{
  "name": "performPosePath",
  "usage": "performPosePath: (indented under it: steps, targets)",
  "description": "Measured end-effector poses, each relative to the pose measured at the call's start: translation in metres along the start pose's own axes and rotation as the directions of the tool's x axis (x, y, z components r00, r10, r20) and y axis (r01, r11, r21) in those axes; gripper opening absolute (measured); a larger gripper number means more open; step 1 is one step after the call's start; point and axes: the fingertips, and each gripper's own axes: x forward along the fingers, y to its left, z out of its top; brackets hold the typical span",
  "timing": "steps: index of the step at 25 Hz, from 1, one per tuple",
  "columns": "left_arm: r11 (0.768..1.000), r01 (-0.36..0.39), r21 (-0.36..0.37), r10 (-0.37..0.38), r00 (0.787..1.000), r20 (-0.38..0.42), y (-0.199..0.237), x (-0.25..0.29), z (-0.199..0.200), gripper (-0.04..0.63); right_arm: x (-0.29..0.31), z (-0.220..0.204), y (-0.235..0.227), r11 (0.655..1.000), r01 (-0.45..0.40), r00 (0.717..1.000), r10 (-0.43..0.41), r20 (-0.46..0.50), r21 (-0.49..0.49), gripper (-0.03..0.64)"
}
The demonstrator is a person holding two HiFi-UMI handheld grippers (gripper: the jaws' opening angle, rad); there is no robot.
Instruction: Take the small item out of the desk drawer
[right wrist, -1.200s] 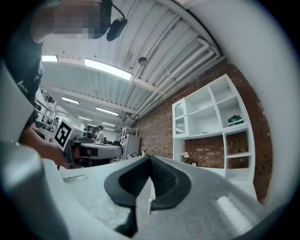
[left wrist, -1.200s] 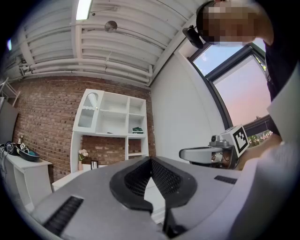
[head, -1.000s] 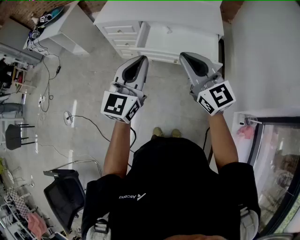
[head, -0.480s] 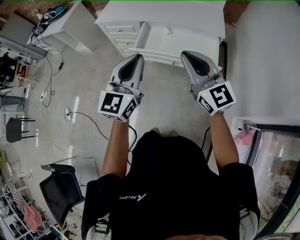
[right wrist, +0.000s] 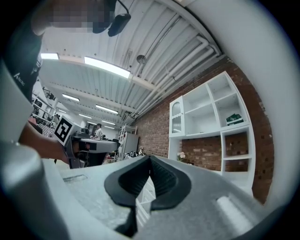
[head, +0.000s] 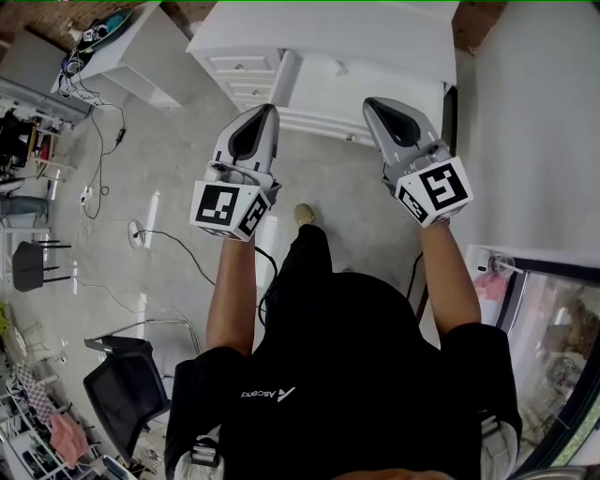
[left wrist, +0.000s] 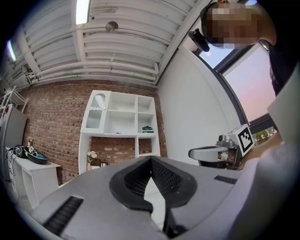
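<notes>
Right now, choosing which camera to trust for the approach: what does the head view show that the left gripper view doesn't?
Head view only: the desk drawers, a floor cable and a black chair. Left gripper view only: the open white shelves and a ceiling light. Both: the right gripper and the left gripper.

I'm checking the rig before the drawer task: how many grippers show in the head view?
2. The left gripper is held left of centre, the right gripper right of centre, both pointing at the white desk, jaws shut, empty. None looks hidden.
</notes>
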Motion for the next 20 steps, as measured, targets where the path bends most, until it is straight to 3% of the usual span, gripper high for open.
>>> performPosePath:
  steps: [12,20]
  targets:
    - [0.998,0.066,-0.013,-0.066,0.998,0.005,0.148,0.115,-0.04,-0.002,0.163,-0.061,-0.076,0.998,0.056,0.993,-0.059,-0.106,-0.038,0.002]
    - [0.989,0.14,-0.043,-0.14,0.99,-0.004,0.239,0.191,-0.069,-0.002,0.254,-0.115,-0.13,0.99,0.124,0.964,-0.136,-0.23,-0.069,0.003]
